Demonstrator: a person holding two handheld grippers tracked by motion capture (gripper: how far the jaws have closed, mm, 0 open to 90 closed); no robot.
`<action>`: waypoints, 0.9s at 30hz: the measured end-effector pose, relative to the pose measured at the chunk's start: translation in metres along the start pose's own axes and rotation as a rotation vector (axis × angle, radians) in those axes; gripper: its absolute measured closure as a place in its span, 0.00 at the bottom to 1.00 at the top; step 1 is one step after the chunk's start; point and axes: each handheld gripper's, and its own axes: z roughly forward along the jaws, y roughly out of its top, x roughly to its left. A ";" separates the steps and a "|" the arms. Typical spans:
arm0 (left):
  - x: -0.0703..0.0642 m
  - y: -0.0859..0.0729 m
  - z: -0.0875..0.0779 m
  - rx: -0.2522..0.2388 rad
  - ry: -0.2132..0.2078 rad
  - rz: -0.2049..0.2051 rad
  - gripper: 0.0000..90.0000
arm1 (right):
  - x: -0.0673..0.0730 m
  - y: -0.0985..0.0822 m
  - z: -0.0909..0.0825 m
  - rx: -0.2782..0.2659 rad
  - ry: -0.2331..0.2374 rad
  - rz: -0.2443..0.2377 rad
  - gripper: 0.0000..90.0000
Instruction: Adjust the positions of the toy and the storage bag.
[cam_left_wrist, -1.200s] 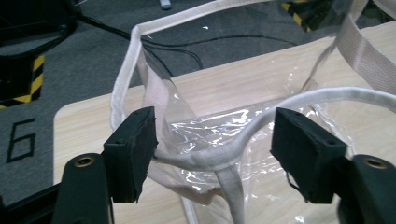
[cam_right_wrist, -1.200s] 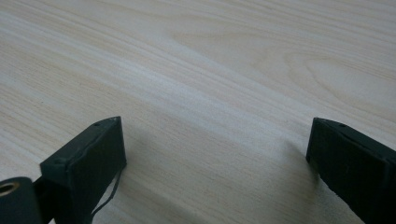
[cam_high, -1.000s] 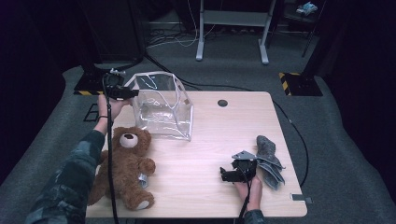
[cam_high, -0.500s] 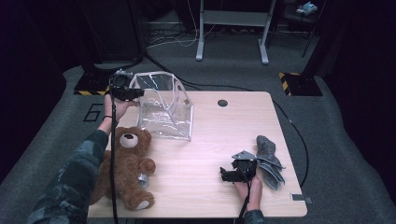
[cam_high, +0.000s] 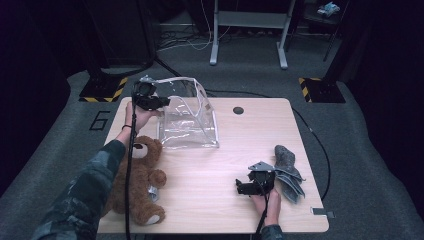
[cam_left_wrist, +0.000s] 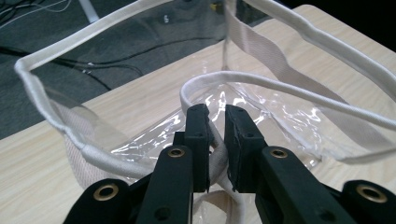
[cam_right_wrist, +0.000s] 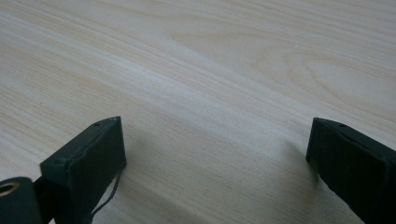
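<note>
Left gripper (cam_left_wrist: 215, 122), seen in its own view at lower centre: my two black jaws stand almost together, having just been closing, and they pinch the cream strap (cam_left_wrist: 219, 161) of the clear bag (cam_left_wrist: 261, 107), which runs between the pads. In the high view I find this gripper (cam_high: 162, 101) at upper left, at the bag's near-left rim, with my left hand (cam_high: 140, 116) just below it.

Clear bag (cam_high: 187, 120): a transparent tote with cream edging, standing with its mouth open at the upper left of the table (cam_high: 230, 150). In the left gripper view its rim loops from the left edge to the right edge of the frame, and a second strap curves above the jaws.

Right gripper (cam_right_wrist: 215, 144): jaws wide apart at the two lower corners of its own view, bare wood between them, nothing held. In the high view it (cam_high: 240, 187) lies at lower right, my right hand (cam_high: 267, 202) behind it.

Grey cloth (cam_high: 287, 170): crumpled, just right of the right gripper.

Teddy bear (cam_high: 137, 182): brown, lying at lower left, below the bag and beside my left sleeve (cam_high: 82, 195).
</note>
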 end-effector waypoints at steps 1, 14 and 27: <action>-0.002 0.000 0.001 0.000 -0.011 0.003 0.89 | 0.000 0.000 0.000 -0.003 0.001 -0.005 0.04; 0.000 0.000 -0.005 -0.024 0.012 -0.059 0.54 | -0.001 0.000 0.000 0.001 0.003 0.000 0.04; 0.041 -0.012 -0.006 0.047 0.223 -0.298 0.33 | 0.000 0.000 -0.001 -0.001 -0.007 0.006 0.06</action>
